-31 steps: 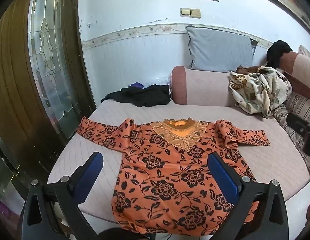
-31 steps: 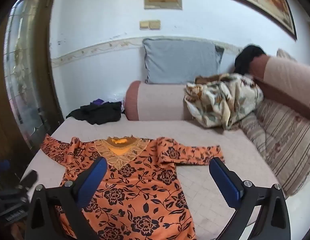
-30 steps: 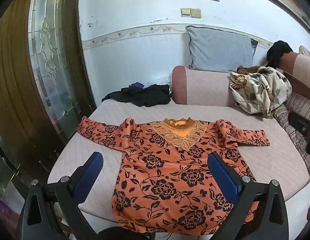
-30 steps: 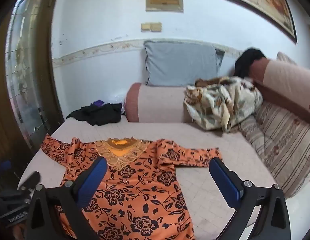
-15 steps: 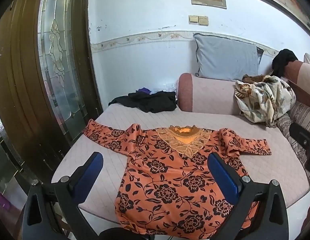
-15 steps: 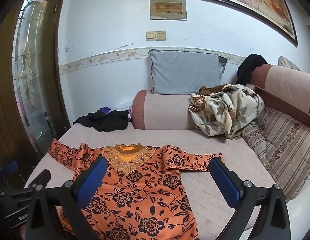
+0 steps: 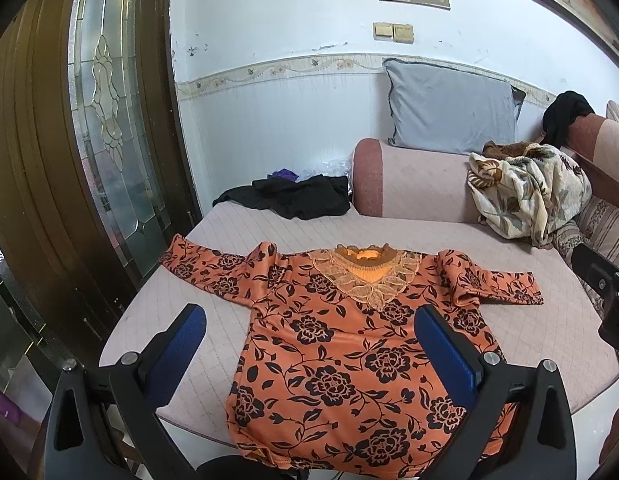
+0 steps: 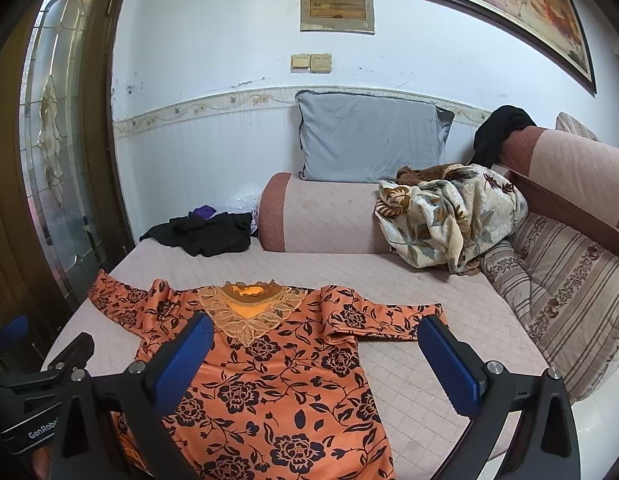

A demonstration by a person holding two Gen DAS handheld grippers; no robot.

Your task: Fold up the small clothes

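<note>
Nothing is folded yet: the orange floral blouse (image 7: 349,344) lies spread flat on the sofa seat (image 7: 549,332), sleeves out, while the left tongs (image 7: 309,356) and right tongs (image 8: 313,364) hover above it, both wide apart and empty.

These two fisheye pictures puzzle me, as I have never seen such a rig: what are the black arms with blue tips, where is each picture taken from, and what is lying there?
Each picture comes from a camera mounted on a handheld gripper, looking forward along its two fingers. A person carries one in each hand. The blue pads are fingertips: the left gripper in one view, the right gripper in the other. Both are open and hold nothing.

On the quilted sofa seat an orange floral top lies flat, sleeves spread, not yet folded. Behind it are a black garment, a grey pillow and a crumpled floral blanket.
</note>
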